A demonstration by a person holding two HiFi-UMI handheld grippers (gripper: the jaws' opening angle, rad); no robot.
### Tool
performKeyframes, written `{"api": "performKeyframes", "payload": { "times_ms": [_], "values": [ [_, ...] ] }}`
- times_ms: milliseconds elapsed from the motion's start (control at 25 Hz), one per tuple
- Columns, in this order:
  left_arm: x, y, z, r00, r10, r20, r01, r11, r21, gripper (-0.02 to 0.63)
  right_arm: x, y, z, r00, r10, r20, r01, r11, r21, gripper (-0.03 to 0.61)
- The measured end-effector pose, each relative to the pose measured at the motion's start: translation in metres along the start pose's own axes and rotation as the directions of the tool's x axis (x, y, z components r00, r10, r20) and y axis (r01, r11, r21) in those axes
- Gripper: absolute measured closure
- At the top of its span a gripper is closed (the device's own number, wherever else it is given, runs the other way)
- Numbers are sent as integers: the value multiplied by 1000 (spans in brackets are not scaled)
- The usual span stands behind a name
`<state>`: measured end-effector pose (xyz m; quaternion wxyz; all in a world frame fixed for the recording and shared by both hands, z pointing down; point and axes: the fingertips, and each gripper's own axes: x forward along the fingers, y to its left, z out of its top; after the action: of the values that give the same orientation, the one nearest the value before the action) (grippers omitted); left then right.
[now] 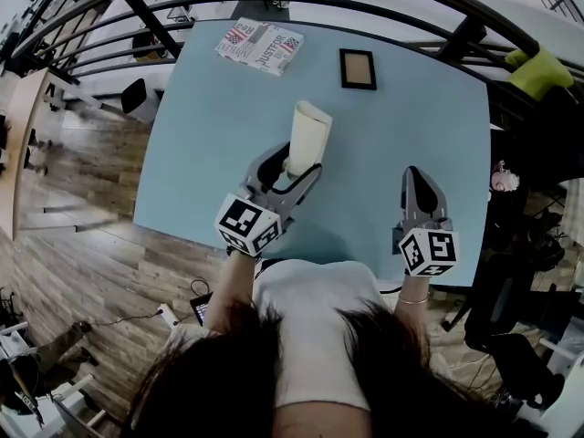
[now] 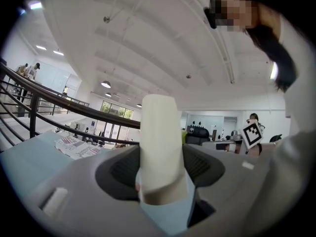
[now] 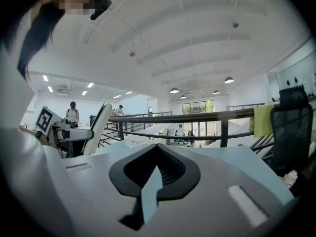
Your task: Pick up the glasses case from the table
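Observation:
A cream glasses case (image 1: 306, 137) stands on end between the jaws of my left gripper (image 1: 297, 167), lifted off the light blue table (image 1: 210, 144). In the left gripper view the case (image 2: 159, 147) fills the gap between the dark pads (image 2: 126, 169), and the left gripper (image 2: 160, 168) is shut on it. My right gripper (image 1: 415, 175) hovers over the table to the right, its jaws shut to a point with nothing in them. The right gripper view shows its own jaws (image 3: 157, 149) meeting, and the case (image 3: 99, 126) off to the left.
A printed paper (image 1: 260, 46) and a dark-framed picture (image 1: 357, 68) lie at the table's far side. A black railing (image 1: 301, 5) curves behind the table. A black chair with a yellow-green cloth (image 1: 538, 69) stands at the right.

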<state>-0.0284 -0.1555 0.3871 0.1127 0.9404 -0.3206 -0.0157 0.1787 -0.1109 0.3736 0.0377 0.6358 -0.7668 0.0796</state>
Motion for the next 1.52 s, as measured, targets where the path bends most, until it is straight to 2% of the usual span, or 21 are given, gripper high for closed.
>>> {"api": "performKeyframes", "payload": {
  "times_ms": [640,1520],
  "values": [
    [-2,5,2,1000,11,0,-11,1000,10,291,4,3,0,1000,16,-1,-16,1000,-20,577],
    [0,6,3,1000,19,4,-19,1000,9,291,6,1,-6,1000,25,-16,-25,1000,1,577]
  ]
}}
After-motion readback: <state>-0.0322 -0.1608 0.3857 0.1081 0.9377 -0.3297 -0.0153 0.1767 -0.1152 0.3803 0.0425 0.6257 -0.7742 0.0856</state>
